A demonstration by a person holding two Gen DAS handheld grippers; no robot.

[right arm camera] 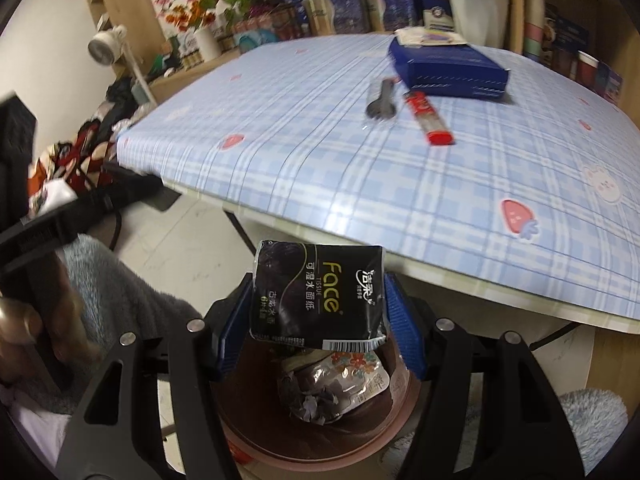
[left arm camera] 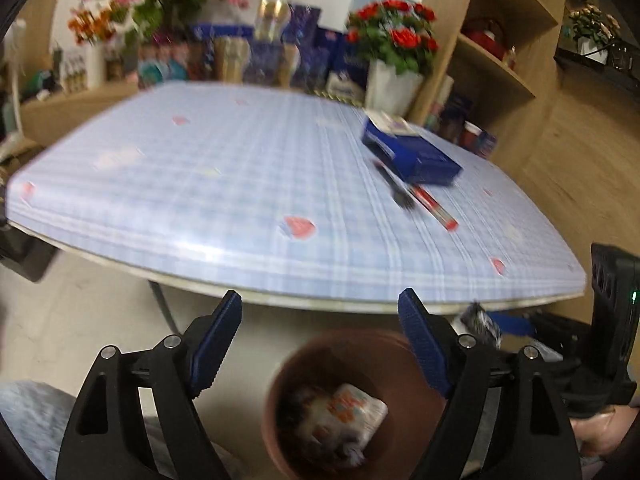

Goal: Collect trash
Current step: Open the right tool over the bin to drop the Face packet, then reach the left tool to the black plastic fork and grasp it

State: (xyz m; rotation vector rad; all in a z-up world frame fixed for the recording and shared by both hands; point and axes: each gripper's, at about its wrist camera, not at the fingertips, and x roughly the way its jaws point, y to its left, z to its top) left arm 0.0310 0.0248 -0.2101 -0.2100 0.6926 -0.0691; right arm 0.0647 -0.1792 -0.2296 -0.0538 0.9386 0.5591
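Hanging between the blue pads of the right gripper (right arm camera: 318, 320), a black tissue packet (right arm camera: 318, 294) printed "Face" is pinched at its sides, directly above a brown bin (right arm camera: 316, 446) that stands on the floor just off the table's near edge. Inside the bin lie a crumpled silvery wrapper and a small packet with orange flowers (right arm camera: 352, 366), seen also in the left wrist view (left arm camera: 344, 412). The left gripper (left arm camera: 320, 344) is spread wide with nothing between its fingers, hovering over the same bin (left arm camera: 280, 412) from the other side; the right gripper and its packet (left arm camera: 480, 320) show blurred at that view's right edge.

On the table (right arm camera: 280, 152), covered in a blue plaid cloth with strawberries, a red-capped pen or tube (right arm camera: 430, 118) lies beside a dark metal object (right arm camera: 382, 100), too blurred to name, both just in front of a navy box (right arm camera: 448, 68). Potted flowers and stacked boxes line the shelf behind the table
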